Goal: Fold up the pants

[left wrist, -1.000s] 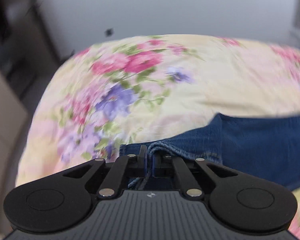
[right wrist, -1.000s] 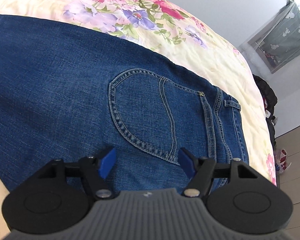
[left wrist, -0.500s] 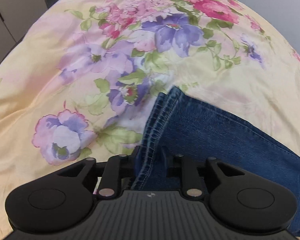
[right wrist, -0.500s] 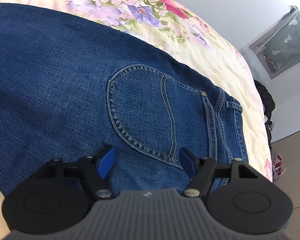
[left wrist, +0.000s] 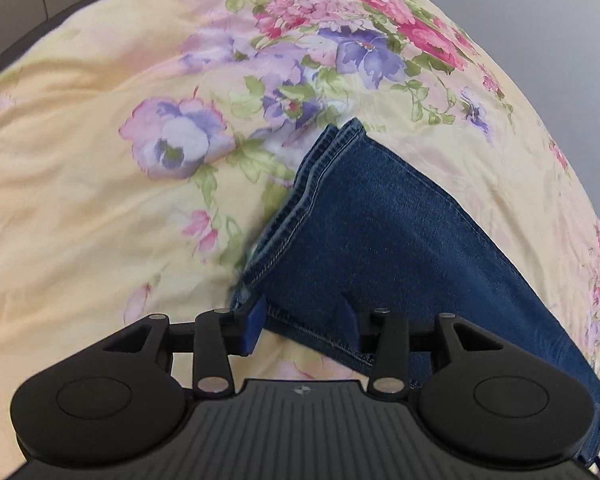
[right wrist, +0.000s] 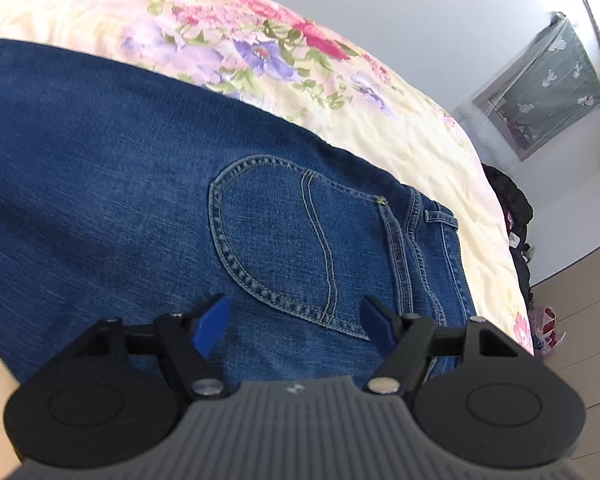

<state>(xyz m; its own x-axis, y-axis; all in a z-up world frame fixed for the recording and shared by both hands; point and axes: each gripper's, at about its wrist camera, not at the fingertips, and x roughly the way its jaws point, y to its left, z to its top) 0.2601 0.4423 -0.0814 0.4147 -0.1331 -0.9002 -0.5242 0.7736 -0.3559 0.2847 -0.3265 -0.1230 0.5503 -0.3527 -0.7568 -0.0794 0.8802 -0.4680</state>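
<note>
Floral bedspread (left wrist: 100,208) carries the jeans (left wrist: 400,240). Left claw (left wrist: 302,326) has just been opening, hem lying loose between its jaws, lower centre. Right claw (right wrist: 294,326) stands open above the back pocket (right wrist: 276,236). Denim judged heavy, limp, non-slippery; grip hems or waistband.

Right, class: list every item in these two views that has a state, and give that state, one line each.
jeans: flat on the bedspread, back pocket up.
hem: lying on the bedspread, between the left tool's pads.
left tool: open, just been opening.
right tool: open, over the pocket.
bedspread: spread, slightly rumpled.
</note>
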